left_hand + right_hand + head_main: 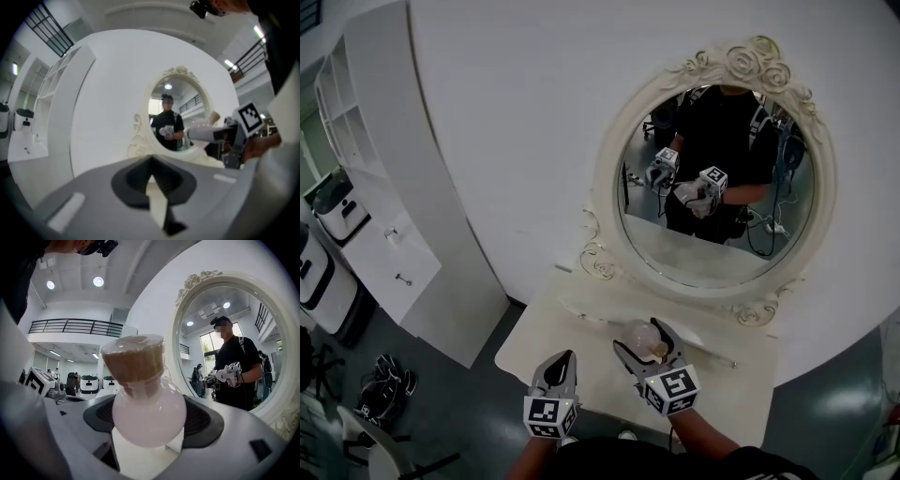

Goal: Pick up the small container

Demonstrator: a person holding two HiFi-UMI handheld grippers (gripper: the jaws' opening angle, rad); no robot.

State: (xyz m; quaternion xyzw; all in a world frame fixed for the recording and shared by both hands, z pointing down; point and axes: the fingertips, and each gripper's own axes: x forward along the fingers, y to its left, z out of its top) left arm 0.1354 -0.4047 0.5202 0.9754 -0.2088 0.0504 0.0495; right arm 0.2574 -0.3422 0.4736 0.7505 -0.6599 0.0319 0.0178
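Looking down from my head, my right hand-held gripper has the small container between its jaws, over the cream desk and just short of the oval mirror. My left hand-held gripper sits beside it on its left, a little further back toward me, carrying nothing.

From the left hand-held gripper itself, the jaws meet at their tips with nothing between them. The mirror is straight ahead.

From the right hand-held gripper, the jaws are clenched on the container's round pink belly, one pad at each side. Its brown cap stands upright above them, and the mirror is off to the right. I cannot tell whether the base has cleared the desk.

My worry is the shape. The jaws hold a smooth bulb, so it could squirt upward or roll in the grip if I squeeze harder or tilt while lifting. A quick forward swing could also knock it against the mirror frame.
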